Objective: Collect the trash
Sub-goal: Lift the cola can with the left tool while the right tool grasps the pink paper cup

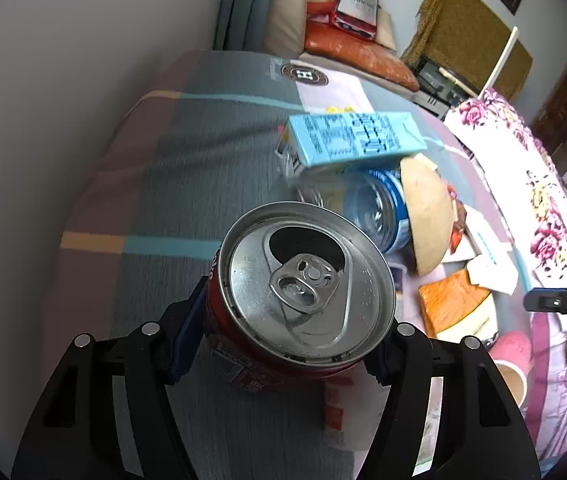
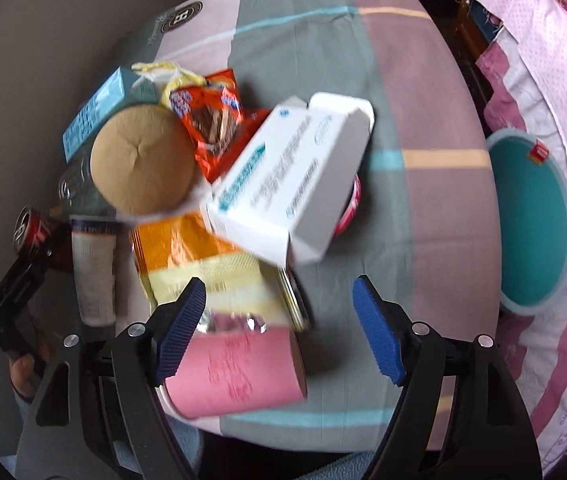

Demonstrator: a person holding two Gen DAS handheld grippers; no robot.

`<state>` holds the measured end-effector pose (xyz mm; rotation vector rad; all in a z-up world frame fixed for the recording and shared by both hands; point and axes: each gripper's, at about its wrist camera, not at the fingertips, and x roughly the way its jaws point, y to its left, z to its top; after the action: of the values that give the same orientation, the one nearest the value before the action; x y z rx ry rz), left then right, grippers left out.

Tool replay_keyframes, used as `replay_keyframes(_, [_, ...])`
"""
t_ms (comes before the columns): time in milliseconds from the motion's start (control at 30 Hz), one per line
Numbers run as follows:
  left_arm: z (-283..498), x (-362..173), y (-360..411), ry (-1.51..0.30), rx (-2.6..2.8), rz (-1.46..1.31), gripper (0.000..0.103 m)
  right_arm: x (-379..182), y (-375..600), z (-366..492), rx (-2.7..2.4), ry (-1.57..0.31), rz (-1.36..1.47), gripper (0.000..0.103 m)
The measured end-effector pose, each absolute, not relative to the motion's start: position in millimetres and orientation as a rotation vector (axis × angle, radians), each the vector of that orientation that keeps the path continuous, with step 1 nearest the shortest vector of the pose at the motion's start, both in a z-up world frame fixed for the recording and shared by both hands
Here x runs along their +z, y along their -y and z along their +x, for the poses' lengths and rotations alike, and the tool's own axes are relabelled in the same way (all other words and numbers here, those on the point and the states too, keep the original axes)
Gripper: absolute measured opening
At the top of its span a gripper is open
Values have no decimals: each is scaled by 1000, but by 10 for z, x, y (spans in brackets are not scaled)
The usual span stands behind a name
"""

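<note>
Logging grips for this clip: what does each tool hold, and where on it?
The left tool grips the red can by its sides, just under the top rim. The right tool holds nothing; its jaws stand open.

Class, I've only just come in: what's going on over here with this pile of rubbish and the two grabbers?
A person is clearing trash off a patchwork cloth with a gripper in each hand. The left gripper is clamped on an opened red can, its blue pads against the can's sides. The right gripper is open and empty above a pink cup lying on its side. The pile beyond also holds a white box, snack wrappers, a blue carton and a plastic bottle. A teal bin stands to the right.
</note>
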<state>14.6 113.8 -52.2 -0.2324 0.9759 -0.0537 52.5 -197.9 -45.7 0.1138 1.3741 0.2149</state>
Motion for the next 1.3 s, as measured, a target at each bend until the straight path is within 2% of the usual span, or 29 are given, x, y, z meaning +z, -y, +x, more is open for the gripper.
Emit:
replay_keyframes(200, [98,-550,-1123,-965,-18,-220,68,-424,2021,689,149,-1335,103,77])
replay_keyframes(433, [99,-574,-1145,-990,-24,-248,64,-516,2068,514,203,-1427,147,77])
replay_keyframes(767, [-88,-211,-1101,-881,-67,-252,64,-706,2161,-60,199,-1578,456,77])
replay_keyframes(833, [-124,-188,-1067,-870,-75,-251,64,-778,2097,-61,207,-1587,513,81])
replay_keyframes(1033, [-188,-274,-1068,-885,-84,-261,64,-858,2003,60,168,-1558,656,83])
replay_keyframes(1200, [-149,-330,-1052,-899,-104,-284,64,-870,1910,193,168,-1496,630,83])
replay_keyframes(1267, [-151,-309,-1044,-894,-111,-287,64,-951,1936,212,178,-1485,678,80])
replay_keyframes(1300, [-158,-293,-1041,-892,-117,-287,64,-981,1942,213,183,-1479,699,76])
